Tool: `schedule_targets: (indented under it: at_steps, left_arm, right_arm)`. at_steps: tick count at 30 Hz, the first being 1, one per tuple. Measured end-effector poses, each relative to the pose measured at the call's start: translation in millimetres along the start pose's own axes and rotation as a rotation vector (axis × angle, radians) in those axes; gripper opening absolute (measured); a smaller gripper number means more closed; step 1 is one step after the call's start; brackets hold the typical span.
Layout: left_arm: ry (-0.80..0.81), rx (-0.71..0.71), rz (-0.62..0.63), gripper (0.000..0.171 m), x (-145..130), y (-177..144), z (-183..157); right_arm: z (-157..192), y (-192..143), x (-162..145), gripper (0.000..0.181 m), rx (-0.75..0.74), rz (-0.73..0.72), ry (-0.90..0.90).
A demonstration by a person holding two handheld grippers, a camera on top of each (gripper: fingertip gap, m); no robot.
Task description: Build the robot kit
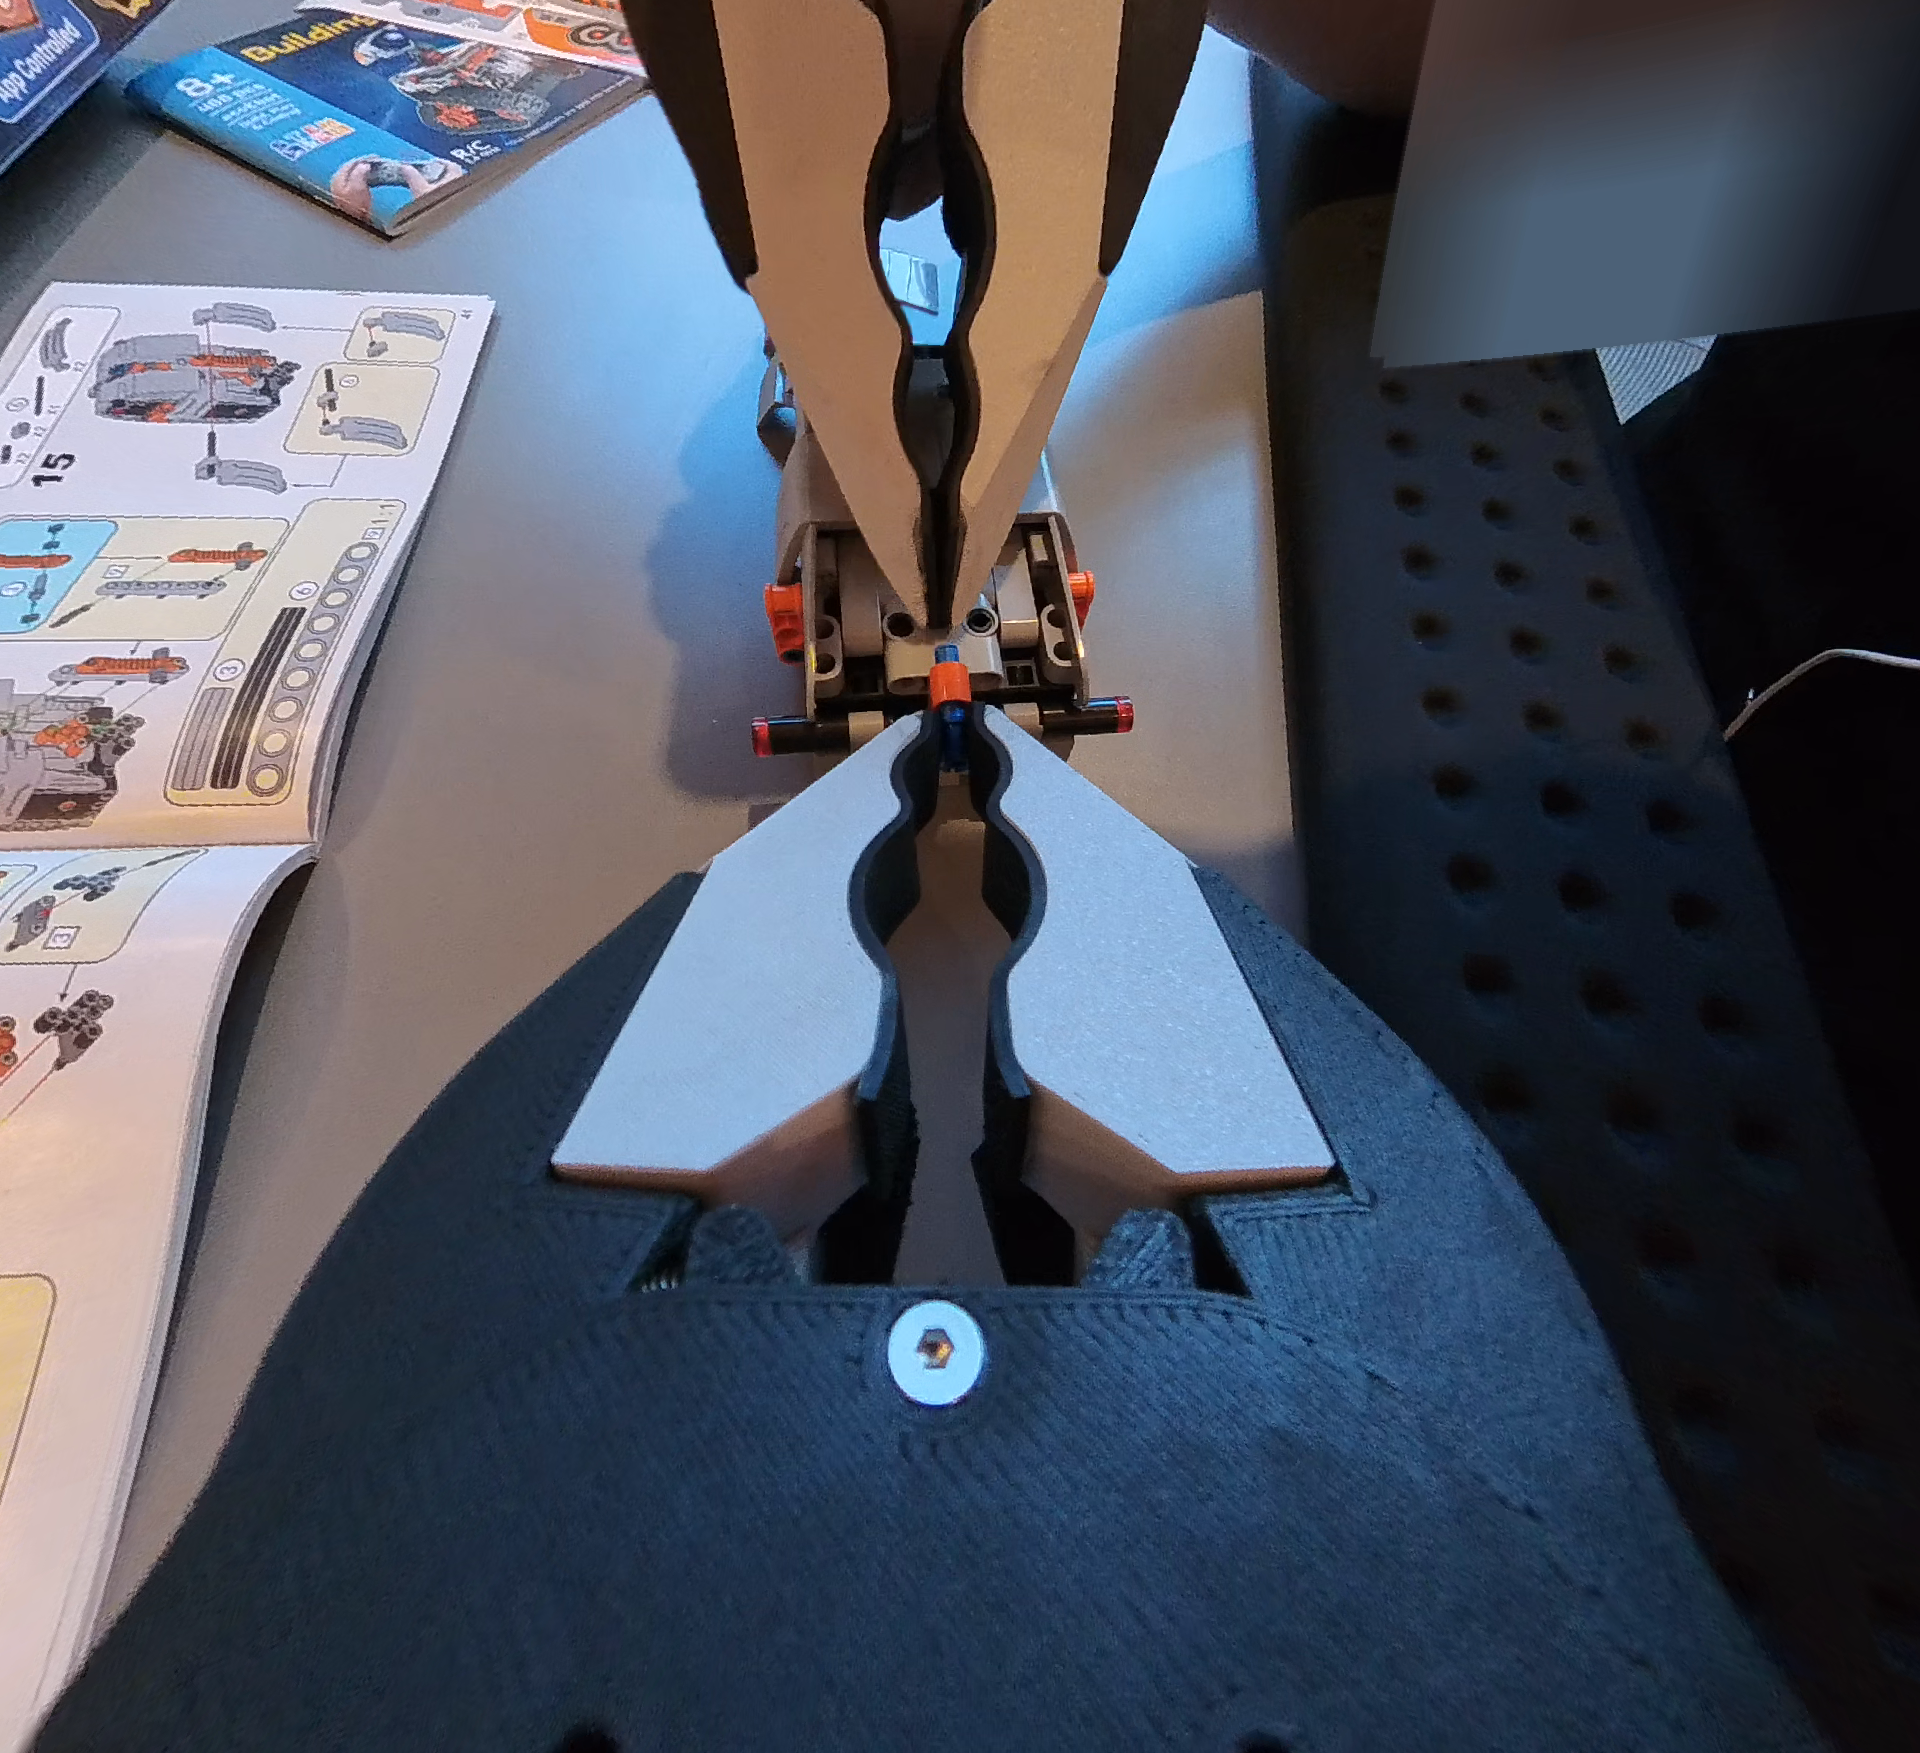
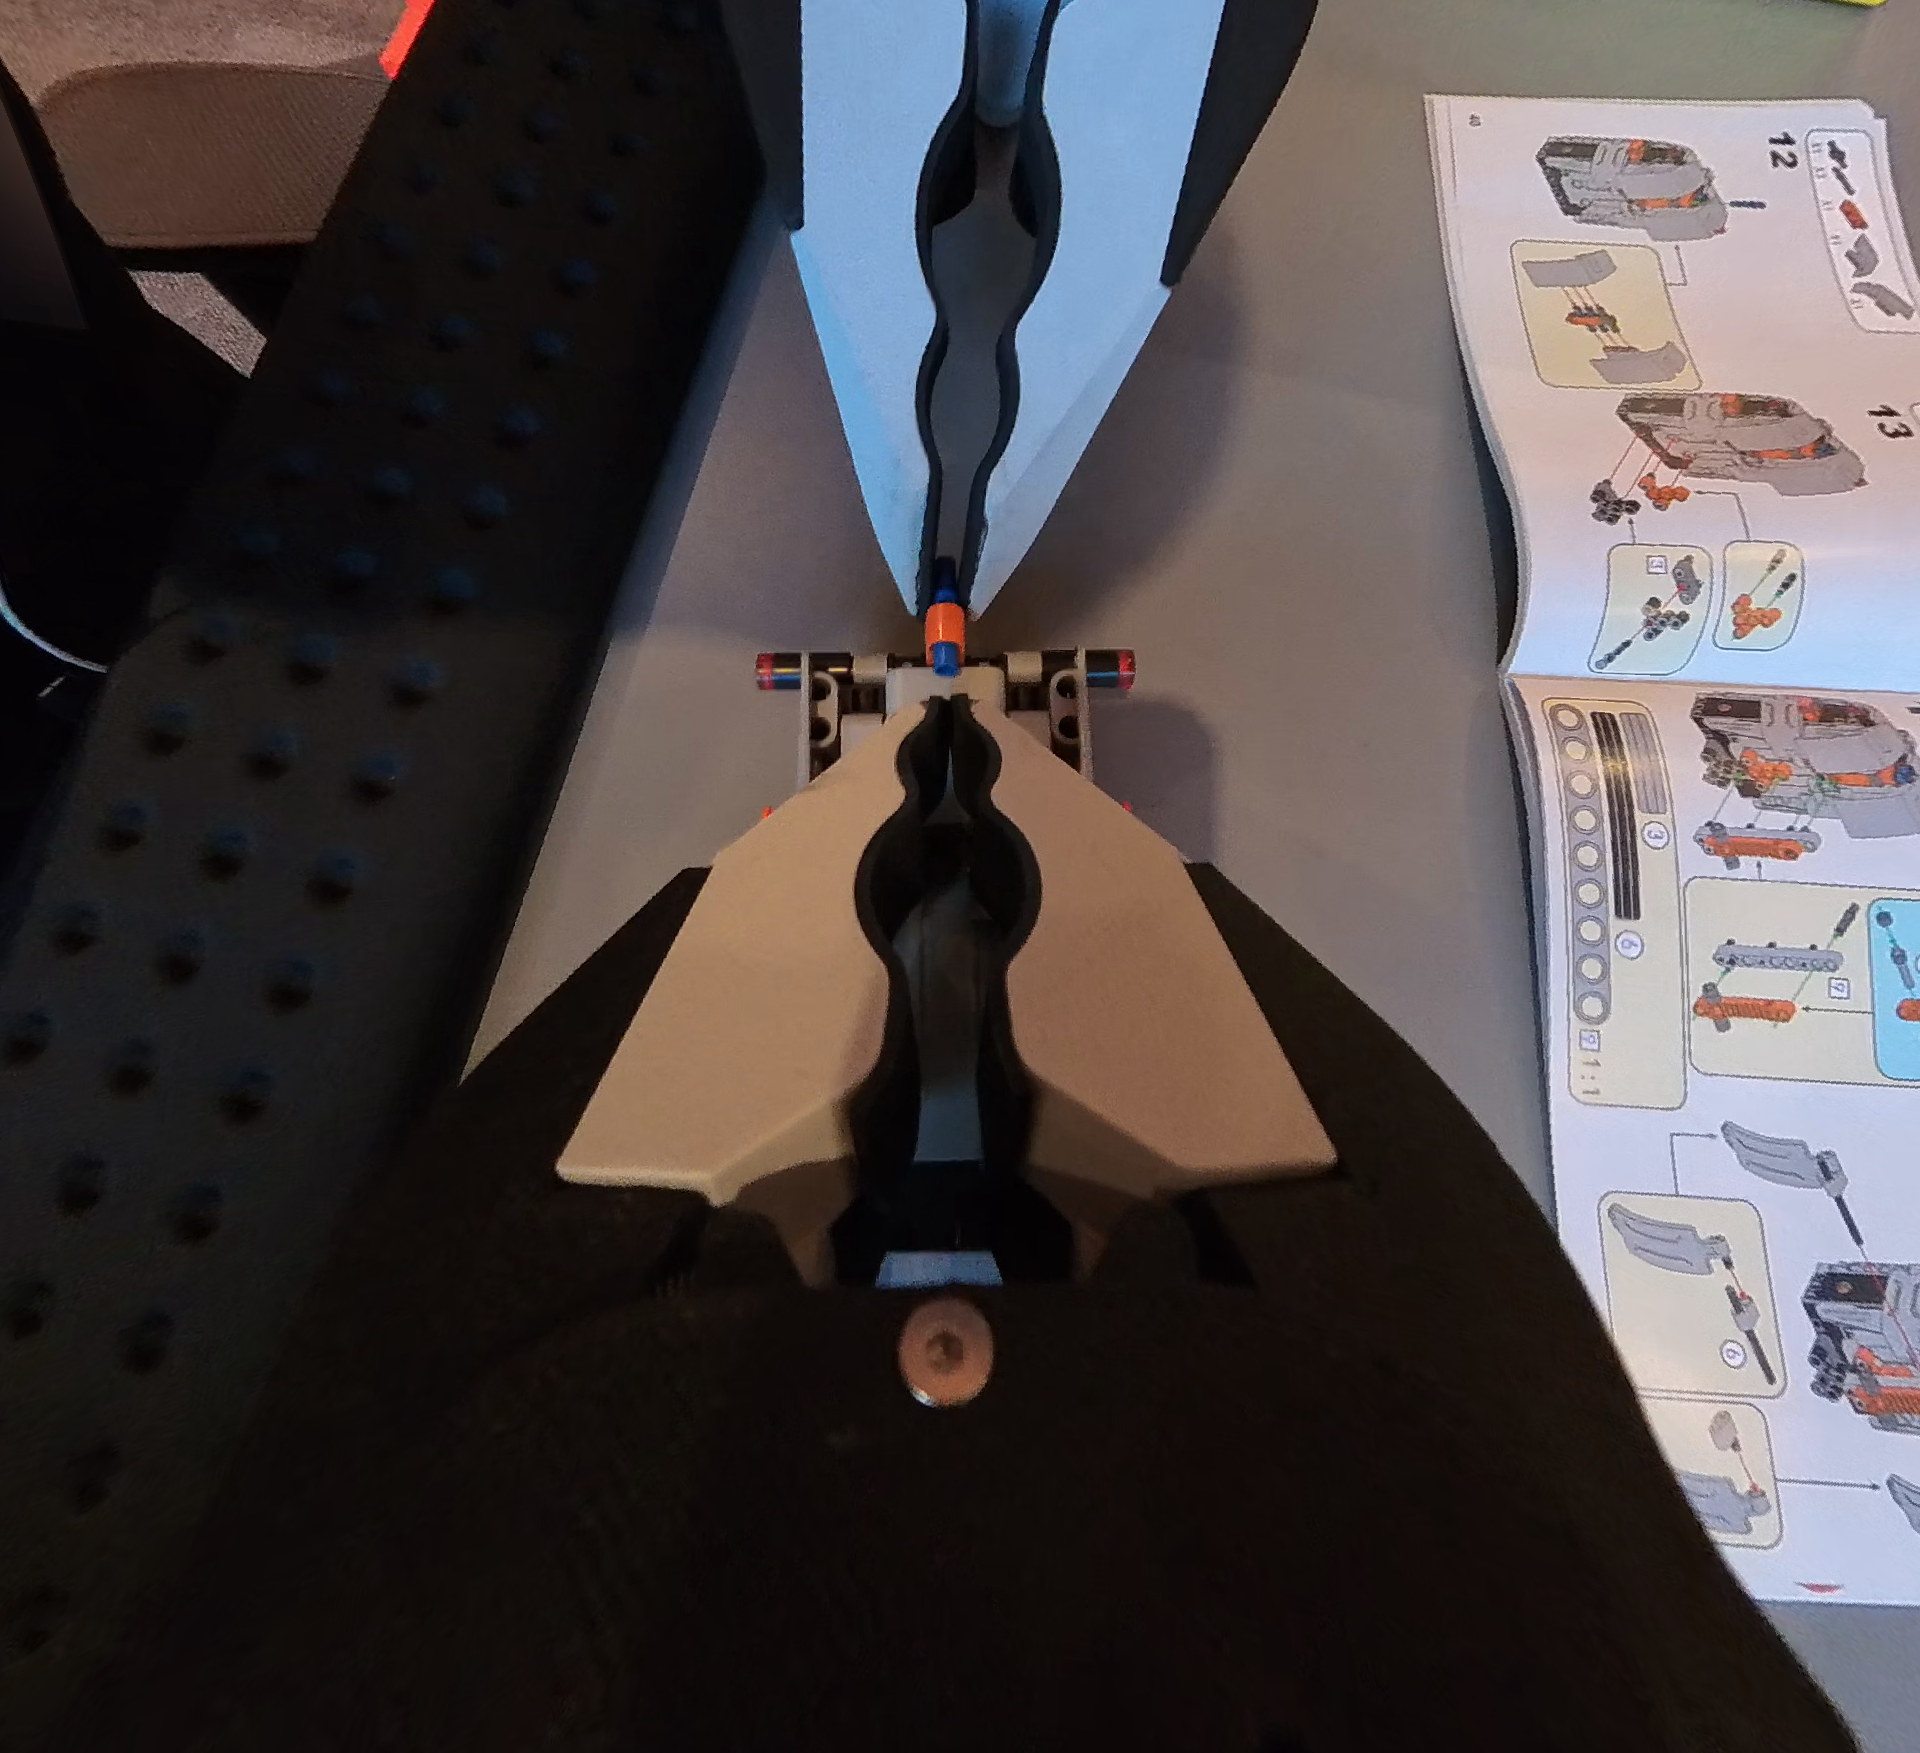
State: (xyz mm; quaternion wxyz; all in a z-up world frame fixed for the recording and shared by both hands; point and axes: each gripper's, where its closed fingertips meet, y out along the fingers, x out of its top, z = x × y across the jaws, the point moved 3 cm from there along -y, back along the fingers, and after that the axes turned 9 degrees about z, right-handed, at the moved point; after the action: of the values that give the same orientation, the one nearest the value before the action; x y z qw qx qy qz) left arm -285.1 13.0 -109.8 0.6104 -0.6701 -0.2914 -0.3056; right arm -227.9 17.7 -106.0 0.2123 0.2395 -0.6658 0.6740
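A grey table carries an open instruction booklet at the left of the left wrist view. In the middle stands a grey brick-built model. The left gripper has its fingers clamped on a blue pin with an orange bush at the model's near edge. From the far side, the right gripper pinches the model's grey block. A black perforated panel lies right.
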Motion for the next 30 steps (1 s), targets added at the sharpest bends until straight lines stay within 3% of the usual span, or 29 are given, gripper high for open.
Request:
schedule_targets:
  at_steps: [7, 9, 15, 20, 22, 30]
  left_arm:
    - [0.003, 0.009, -0.01, 0.002, 1, 0, 1]
    - [0.0, 0.007, -0.025, 0.002, 1, 0, 0]
    - [0.013, 0.026, -0.022, 0.002, 2, 1, 0]
    - [0.021, 0.03, -0.022, 0.002, 1, 1, 0]
    - [0.025, 0.038, -0.021, 0.003, 1, 1, 1]
    - [0.03, 0.035, -0.031, 0.003, 1, 1, 0]
  right_arm:
    - [0, -1, 1, 0.0, 0.031, -0.063, -0.001]
    - [-1, -1, 7, 0.014, 0.063, -0.096, 0.05]
    - [0, 0, 20, 0.01, 0.044, -0.134, 0.009]
    - [1, 6, 18, 0.011, 0.001, -0.003, -0.029]
    - [0, 6, 20, 0.005, -0.008, 0.012, -0.029]
    - [1, 11, 14, 0.009, -0.028, 0.113, -0.054]
